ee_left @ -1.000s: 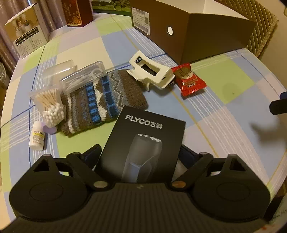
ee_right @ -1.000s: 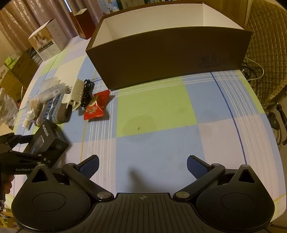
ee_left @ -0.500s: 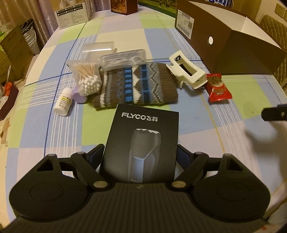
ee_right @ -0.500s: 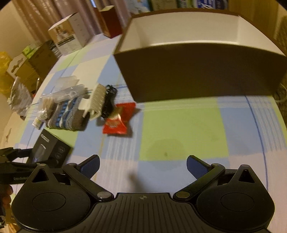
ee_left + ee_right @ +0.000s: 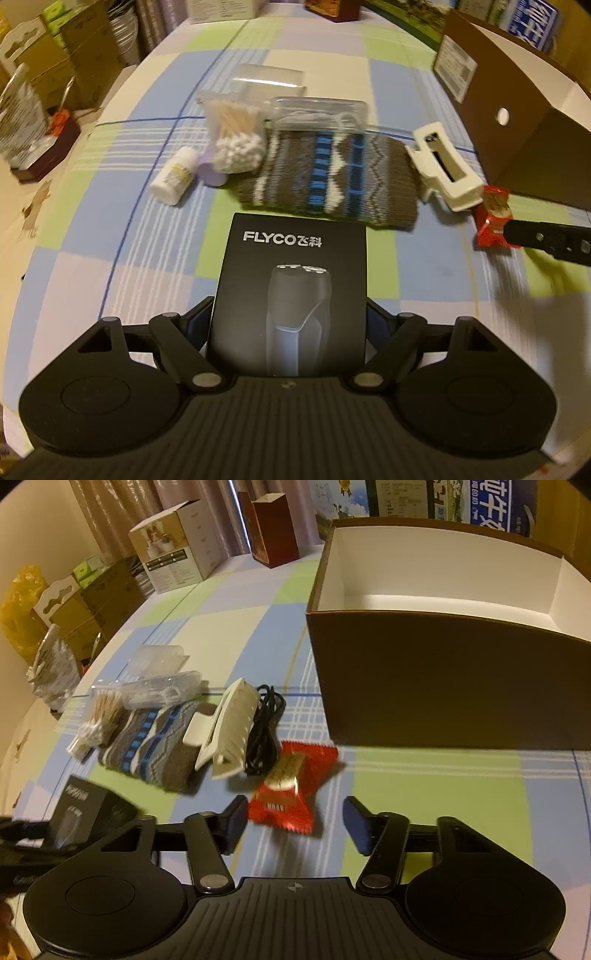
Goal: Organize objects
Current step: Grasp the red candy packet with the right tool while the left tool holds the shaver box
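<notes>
Holding one shaver box (image 5: 291,291), left tool (image 5: 290,325)

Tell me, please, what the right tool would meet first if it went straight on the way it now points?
Most likely the red snack packet, which lies between the open fingers of the right tool, just ahead. Beyond it comes the black cable. Depth is hard to judge here.

Black shaver box (image 5: 291,295); red snack packet (image 5: 291,790); blue-green checked tablecloth (image 5: 436,790).

Left gripper (image 5: 290,325), right gripper (image 5: 294,825): matte black ribbed bodies, round side discs, silver pivot screws, dark blue finger pads (image 5: 236,821).
</notes>
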Available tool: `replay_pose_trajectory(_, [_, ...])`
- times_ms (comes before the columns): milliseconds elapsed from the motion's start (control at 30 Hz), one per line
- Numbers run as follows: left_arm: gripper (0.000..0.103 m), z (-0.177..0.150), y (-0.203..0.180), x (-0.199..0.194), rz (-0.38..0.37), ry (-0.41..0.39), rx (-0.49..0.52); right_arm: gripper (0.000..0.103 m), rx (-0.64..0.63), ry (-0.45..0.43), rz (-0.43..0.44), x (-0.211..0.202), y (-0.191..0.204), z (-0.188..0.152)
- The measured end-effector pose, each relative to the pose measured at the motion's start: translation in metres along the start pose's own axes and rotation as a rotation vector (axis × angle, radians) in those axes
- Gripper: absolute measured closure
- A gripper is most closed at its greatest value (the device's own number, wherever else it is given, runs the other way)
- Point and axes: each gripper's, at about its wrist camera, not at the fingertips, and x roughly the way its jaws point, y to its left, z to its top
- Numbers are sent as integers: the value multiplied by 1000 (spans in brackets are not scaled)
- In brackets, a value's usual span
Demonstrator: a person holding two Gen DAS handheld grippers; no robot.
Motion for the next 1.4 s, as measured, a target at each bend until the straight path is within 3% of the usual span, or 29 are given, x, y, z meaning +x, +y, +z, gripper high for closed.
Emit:
replay_pose_trajectory(167, [24, 0, 10, -2, 19, 4, -34, 57, -5, 5, 0, 19, 2, 6])
replay_pose_trajectory(267, [24, -2, 11, -2, 20, 4, -32, 72, -11, 21, 15, 26, -1, 3])
replay_pose_trajectory(467, [24, -3, 10, -3, 13, 5, -9, 74, -16, 53, 48, 8, -11, -14])
replay_pose_trajectory(733, [25, -6, 7, 2, -2, 31, 24, 70, 33, 91, 77, -19, -28, -40])
replay_pose_trajectory(867, [26, -7, 4, 7, 3, 40, 40, 53, 47, 66, 62, -20, -27, -37])
replay_pose_trajectory(1000, [26, -8, 3, 6, 6, 33, 42, 52, 44, 60, 51, -15, -27, -34])
replay_pose_trajectory(1033, [26, -8, 2, 5, 2, 35, 44, 53, 32, 53, 39, -14, -25, -34])
replay_pose_trajectory(1100, [26, -10, 2, 4, -5, 36, 48, 72, 7, 52, 32, -13, -23, -34])
replay_pose_trajectory(1400, [27, -4, -5, -21, -63, 2, 50, 78, 30, 41, 72, -37, -30, -36])
